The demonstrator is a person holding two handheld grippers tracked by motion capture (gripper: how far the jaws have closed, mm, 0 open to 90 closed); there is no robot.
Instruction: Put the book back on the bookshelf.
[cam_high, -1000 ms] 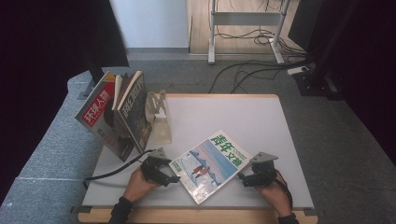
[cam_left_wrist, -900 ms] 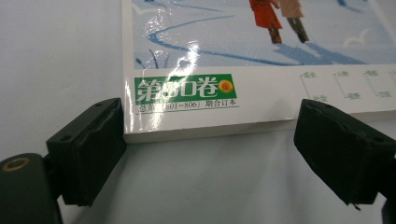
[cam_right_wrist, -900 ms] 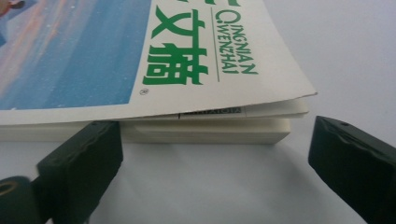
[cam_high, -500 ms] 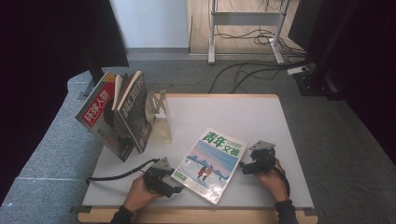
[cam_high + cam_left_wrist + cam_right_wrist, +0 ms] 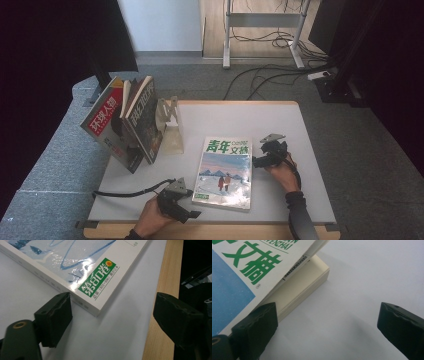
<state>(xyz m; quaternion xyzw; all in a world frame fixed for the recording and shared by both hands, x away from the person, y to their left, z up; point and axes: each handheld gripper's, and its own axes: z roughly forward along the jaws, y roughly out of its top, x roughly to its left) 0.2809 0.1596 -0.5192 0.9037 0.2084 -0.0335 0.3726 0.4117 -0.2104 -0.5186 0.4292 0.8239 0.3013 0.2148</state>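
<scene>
The magazine (image 5: 223, 173) lies flat near the table's (image 5: 300, 125) front edge, toward its middle. My left claw (image 5: 192, 214) stands open at the near-left corner, one jaw just beside the spine; its jaws have just been closing a little, with the corner between them but unpressed. My right claw (image 5: 254, 162) is open at the right edge, one jaw under the lifted cover. I reckon the cover may bend or tear if I lift by it alone, and the glossy magazine could slide off toward me.
</scene>
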